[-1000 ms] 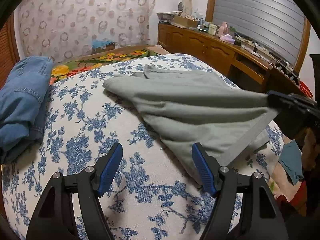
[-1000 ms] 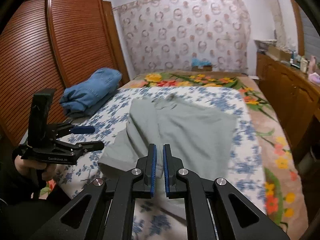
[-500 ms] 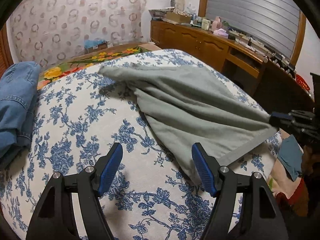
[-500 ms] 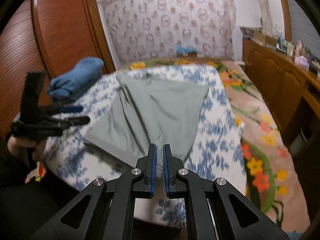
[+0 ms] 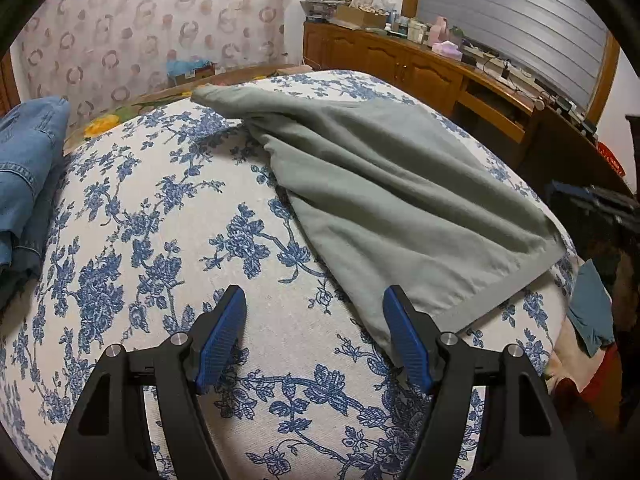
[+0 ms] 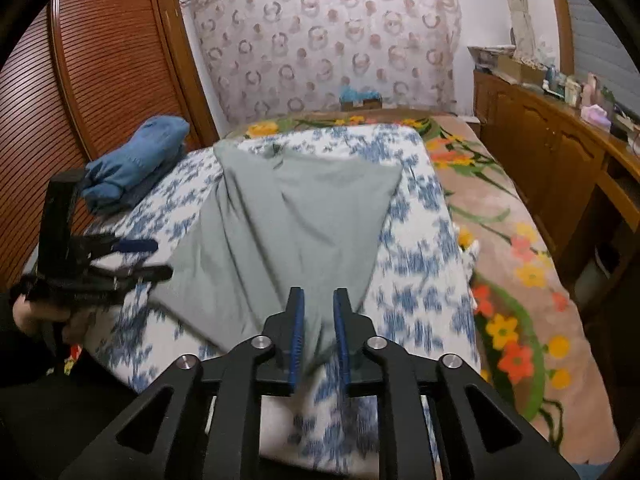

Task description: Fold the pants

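1. Pants (image 5: 384, 200) lie spread on the bed (image 5: 160, 240), one corner reaching the near edge.
2. Left gripper (image 5: 314, 336): jaws wide, empty, beside the hem.
3. Right gripper (image 6: 319, 336): jaws part-way apart, pants corner between them; whether it grips, cannot tell.
4. Risk: corner slips free and the cloth bunches.
5. No readable writing.

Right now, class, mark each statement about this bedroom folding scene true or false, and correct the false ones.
1. The grey pants lie on the flowered bedspread. True.
2. The left tongs are shut on the pants. False: they are open, holding nothing.
3. The blue denim pile lies beside the wooden wardrobe. True.
4. The denim pile rests on the grey pants. False: they lie apart.
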{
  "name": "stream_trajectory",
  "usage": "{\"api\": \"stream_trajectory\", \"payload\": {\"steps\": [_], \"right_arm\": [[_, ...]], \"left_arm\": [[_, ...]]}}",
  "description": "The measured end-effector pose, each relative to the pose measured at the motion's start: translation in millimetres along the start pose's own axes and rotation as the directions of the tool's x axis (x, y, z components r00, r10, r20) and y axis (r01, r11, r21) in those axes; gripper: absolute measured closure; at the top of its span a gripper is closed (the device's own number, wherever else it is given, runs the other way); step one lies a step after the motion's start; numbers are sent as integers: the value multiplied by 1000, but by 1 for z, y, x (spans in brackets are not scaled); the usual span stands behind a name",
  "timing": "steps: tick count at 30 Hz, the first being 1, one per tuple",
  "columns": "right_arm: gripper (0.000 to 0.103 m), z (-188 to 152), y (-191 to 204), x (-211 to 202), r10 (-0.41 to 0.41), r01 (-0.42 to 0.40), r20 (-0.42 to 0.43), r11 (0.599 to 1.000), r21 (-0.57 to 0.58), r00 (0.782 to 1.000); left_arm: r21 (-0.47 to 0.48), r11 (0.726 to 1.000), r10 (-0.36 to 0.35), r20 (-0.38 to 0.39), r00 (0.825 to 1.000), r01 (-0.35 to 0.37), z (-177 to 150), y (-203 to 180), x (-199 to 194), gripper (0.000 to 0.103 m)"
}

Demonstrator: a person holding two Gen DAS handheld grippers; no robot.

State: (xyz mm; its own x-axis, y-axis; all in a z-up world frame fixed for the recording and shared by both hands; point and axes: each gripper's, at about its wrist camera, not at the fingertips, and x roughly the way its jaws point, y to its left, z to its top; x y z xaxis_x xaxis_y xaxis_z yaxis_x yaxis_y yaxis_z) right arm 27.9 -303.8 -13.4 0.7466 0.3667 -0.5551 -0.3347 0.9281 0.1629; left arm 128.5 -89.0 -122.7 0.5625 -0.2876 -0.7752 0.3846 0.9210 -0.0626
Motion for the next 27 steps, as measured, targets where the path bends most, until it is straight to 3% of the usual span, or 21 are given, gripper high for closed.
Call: {"api": "stream_trajectory", "payload": {"steps": [2, 4, 15, 27], "right_arm": [[76, 12, 3, 8, 4, -4, 9, 1000, -15, 1000], [73, 26, 6, 22, 21, -20, 9, 999, -30, 1000], [72, 98, 24, 117, 38, -44, -76, 996, -73, 996], [72, 111, 50, 188, 52, -69, -173, 993, -94, 984]], "left_arm": [[-3, 1000, 5, 11, 1000, -5, 2, 2, -3, 31], [-13, 1000, 8, 27, 1000, -8, 4, 6, -8, 31], [-40, 999, 33, 79, 996, -30, 16, 24, -25, 31], [-71, 997, 46, 98, 994, -39, 21, 38, -31, 31]]}}
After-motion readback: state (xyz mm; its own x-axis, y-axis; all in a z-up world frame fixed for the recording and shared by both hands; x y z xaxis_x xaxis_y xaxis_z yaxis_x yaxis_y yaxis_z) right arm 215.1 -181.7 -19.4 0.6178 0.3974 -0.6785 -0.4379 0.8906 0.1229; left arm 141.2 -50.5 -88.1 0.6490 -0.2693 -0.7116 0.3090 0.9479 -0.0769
